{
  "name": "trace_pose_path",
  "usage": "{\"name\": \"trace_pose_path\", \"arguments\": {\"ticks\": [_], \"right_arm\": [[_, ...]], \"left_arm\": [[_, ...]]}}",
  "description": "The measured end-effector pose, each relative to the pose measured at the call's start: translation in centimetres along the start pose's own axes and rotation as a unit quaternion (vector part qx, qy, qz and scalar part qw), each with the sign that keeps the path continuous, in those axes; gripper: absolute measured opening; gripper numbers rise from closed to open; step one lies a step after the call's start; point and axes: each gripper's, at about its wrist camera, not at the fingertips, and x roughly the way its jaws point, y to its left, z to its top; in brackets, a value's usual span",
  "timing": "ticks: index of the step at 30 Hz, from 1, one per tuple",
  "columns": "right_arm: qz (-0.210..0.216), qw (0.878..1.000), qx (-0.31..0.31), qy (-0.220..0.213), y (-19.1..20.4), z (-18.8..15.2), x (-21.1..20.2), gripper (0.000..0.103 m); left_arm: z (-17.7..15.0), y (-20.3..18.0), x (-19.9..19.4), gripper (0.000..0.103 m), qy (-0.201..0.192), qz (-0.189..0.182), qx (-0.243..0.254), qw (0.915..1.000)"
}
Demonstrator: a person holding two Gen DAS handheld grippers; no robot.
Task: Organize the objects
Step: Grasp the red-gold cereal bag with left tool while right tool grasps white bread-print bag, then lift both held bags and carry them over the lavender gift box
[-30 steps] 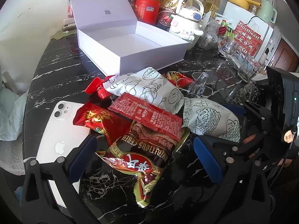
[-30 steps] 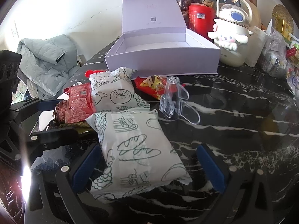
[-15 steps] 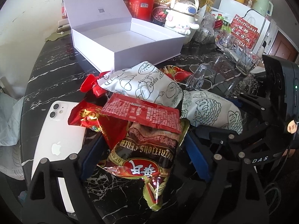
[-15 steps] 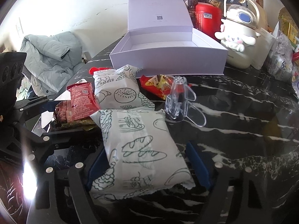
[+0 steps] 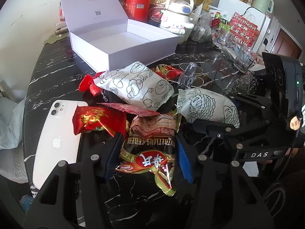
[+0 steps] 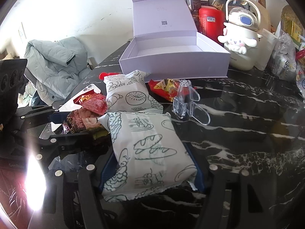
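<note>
My left gripper (image 5: 147, 155) is shut on a brown cereal snack bag (image 5: 150, 145), which lies on the black marble table; the bag also shows in the right wrist view (image 6: 80, 122). My right gripper (image 6: 150, 167) is shut on a white bread packet with line drawings (image 6: 146, 152); that packet also shows in the left wrist view (image 5: 207, 108). A second white bread packet (image 5: 133, 85) lies behind, with red snack packets (image 5: 97, 120) around it. An open, empty white box (image 5: 122, 43) stands at the back.
A white phone (image 5: 55, 139) lies left of the snack bag. A clear plastic clip (image 6: 183, 99) and a red wrapper (image 6: 164, 89) lie by the box. A white character kettle (image 6: 240, 38), a red tin (image 6: 209, 21), jars and bags crowd the back.
Both grippers moved forward and closed: the left onto the brown snack bag, the right onto the white bread packet. The flat red packet on top of the bag tipped back.
</note>
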Motion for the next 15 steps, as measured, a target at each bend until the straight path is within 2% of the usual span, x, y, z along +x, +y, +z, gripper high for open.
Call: {"name": "trace_pose_path", "arguments": {"ticks": [10,15], "right_arm": [[0.003,1.0,-0.001,-0.005,0.2,-0.7,-1.3,0.069],[-0.001,1.0,0.005,0.001,-0.3,-1.1,-1.3,0.069]], "left_arm": [[-0.5,-0.7,-0.4,0.05,0.006,-0.006,0.0,1.0],[-0.5,-0.2,0.8,0.051,0.022,-0.003,-0.023,0.9995]]}}
